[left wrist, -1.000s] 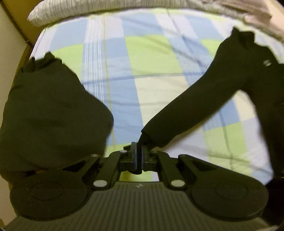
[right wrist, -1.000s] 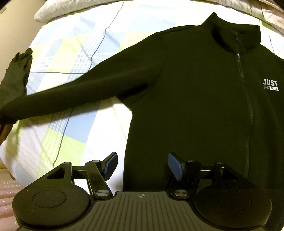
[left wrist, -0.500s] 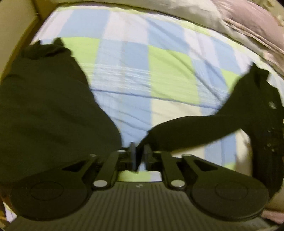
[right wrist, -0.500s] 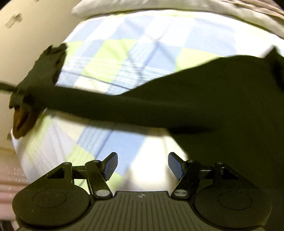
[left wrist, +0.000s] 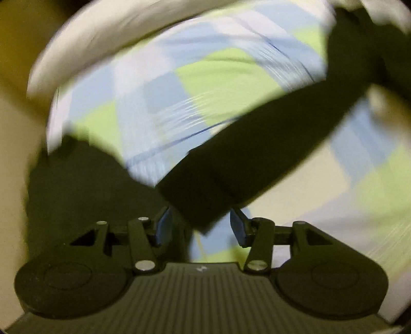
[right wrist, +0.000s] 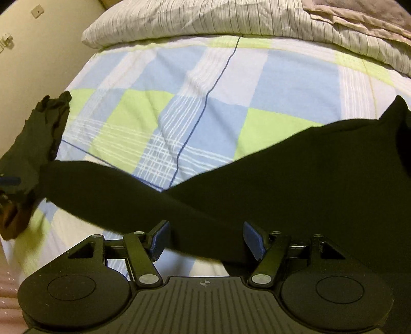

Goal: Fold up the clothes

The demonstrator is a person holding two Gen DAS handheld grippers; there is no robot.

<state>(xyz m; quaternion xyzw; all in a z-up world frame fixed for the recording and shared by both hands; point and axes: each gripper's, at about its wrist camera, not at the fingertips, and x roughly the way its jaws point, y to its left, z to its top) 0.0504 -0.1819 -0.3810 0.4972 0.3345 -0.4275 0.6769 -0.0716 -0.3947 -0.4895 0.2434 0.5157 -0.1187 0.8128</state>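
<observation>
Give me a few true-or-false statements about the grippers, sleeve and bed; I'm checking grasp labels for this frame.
1. The left gripper is open, its jaws apart. True.
2. The right gripper is clamped shut on the sleeve. False: its jaws stand apart, the sleeve passing between them.
3. The bedsheet is plain white. False: it is checked blue, green and white.
4. A striped pillow lies at the far end of the bed. True.

Sleeve (right wrist: pixel 123 187) stretched leftward across bedsheet (right wrist: pixel 231 84); pillow (right wrist: pixel 195 20) behind; second garment (right wrist: pixel 38 138) at left edge.
</observation>
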